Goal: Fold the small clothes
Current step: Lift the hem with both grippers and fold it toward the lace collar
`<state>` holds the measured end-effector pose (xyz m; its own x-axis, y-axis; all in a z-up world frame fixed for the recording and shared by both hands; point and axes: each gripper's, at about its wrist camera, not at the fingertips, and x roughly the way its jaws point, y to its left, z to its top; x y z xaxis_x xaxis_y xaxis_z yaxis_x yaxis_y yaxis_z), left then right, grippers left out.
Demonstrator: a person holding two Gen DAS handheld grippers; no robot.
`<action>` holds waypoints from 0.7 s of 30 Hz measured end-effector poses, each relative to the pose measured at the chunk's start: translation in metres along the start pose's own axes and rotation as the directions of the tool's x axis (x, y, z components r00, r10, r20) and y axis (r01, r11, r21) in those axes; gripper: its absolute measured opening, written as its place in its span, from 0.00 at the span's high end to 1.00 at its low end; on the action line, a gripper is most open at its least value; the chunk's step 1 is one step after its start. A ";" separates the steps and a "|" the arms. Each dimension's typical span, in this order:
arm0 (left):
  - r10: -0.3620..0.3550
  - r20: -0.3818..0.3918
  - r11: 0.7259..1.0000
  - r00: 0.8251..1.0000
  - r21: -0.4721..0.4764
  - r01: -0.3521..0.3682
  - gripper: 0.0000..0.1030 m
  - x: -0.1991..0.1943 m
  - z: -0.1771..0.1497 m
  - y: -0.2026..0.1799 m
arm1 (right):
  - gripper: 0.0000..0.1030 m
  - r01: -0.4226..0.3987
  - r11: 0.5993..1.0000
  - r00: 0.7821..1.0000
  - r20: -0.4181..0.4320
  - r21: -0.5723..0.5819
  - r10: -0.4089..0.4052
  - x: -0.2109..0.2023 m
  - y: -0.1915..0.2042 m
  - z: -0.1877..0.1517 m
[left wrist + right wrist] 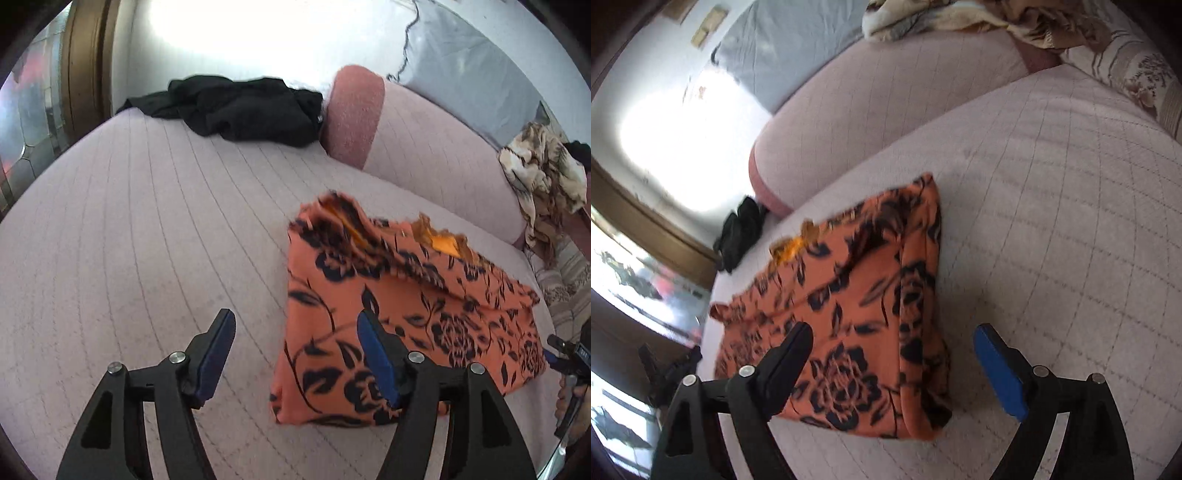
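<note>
Both grippers stand with jaws wide and hold nothing; the left gripper [295, 354] hovers over the near left corner of the garment [399, 314], its right finger overlapping the cloth edge in view and its left finger over bare bed [129, 229]; the right gripper [894, 354] hovers over the opposite near corner [916, 417], its left finger above the cloth and its right finger above bare bed; whether either finger touches the fabric cannot be told.

Garment: orange with black flowers, already folded into a rough rectangle, lying flat on the quilted bed between the two grippers; its long axis runs across from one gripper to the other, and its far edge is ragged, with a lighter orange lining showing.

Judgement: each gripper is nearest its own corner, so a further fold would likely begin with both near corners; the thick doubled right edge may slip from a shallow pinch.

Beyond it: black clothes [236, 107] near a bolster [354, 114]; a patterned blanket [543, 173] at far right.
</note>
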<state>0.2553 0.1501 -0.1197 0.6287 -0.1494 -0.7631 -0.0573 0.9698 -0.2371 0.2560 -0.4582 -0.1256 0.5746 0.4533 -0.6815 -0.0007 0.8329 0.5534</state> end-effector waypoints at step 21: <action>-0.013 0.022 0.995 1.000 0.098 0.011 0.83 -0.081 0.021 -0.054 | 0.80 0.057 0.980 0.997 -0.032 -0.189 -0.064 -0.048 0.121 0.006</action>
<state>0.2237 0.1142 -0.0323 0.6466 -0.1578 -0.7463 0.0260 0.9824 -0.1851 0.2336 -0.3810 -0.0227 0.5472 0.4085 -0.7305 -0.1226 0.9025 0.4128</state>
